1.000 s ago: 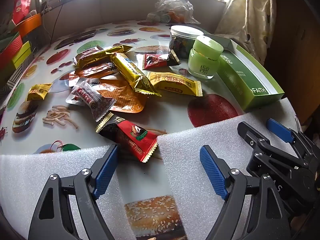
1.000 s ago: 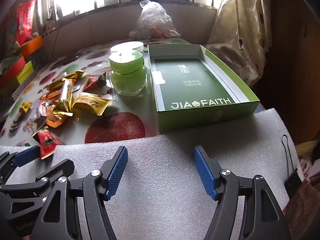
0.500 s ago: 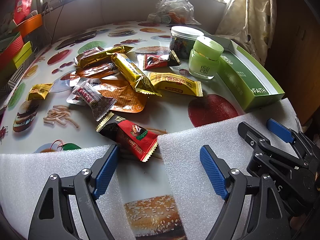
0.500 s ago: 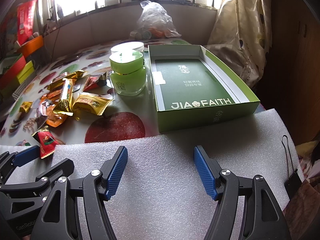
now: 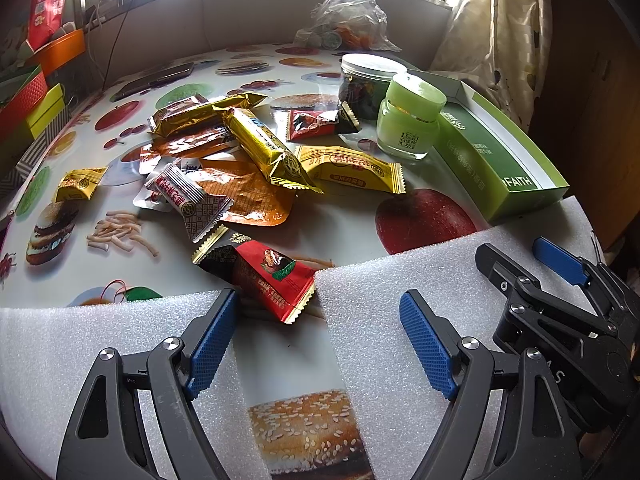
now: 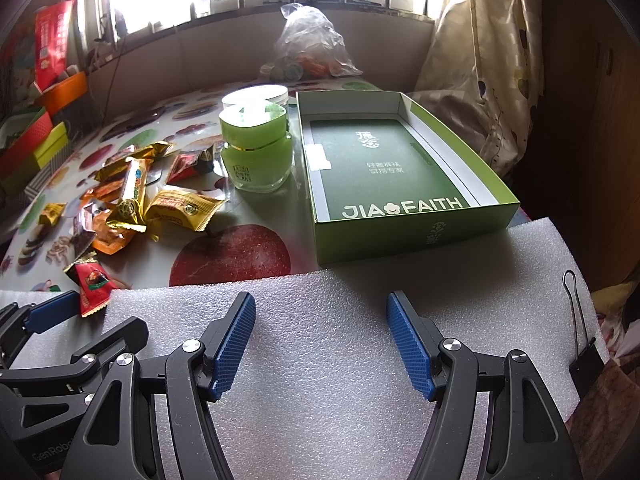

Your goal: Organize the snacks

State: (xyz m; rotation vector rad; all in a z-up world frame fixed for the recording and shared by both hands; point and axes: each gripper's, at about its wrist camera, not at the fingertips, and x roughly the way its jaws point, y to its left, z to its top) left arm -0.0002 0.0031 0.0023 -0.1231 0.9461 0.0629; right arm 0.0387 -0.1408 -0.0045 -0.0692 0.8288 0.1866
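Note:
A heap of wrapped snacks (image 5: pixel 240 156) lies mid-table: gold bars, orange pouches, a white-red packet. Nearest me is a red snack packet (image 5: pixel 264 276), just ahead of my left gripper (image 5: pixel 320 332), which is open and holds nothing, low over white foam sheets. In the right wrist view my right gripper (image 6: pixel 320 336) is open and holds nothing above the foam (image 6: pixel 320 360), with the open green box (image 6: pixel 400 176) straight ahead. The same snack heap (image 6: pixel 132 192) shows to its left. The right gripper's body (image 5: pixel 568 320) appears at the left view's right side.
A green glass jar (image 5: pixel 410 120) and a clear jar with a white lid (image 5: pixel 368 80) stand between snacks and box. A plastic bag (image 5: pixel 348 16) sits at the back by the window. Coloured boxes (image 5: pixel 32 92) line the left edge. A binder clip (image 6: pixel 584 344) lies on the foam's right side.

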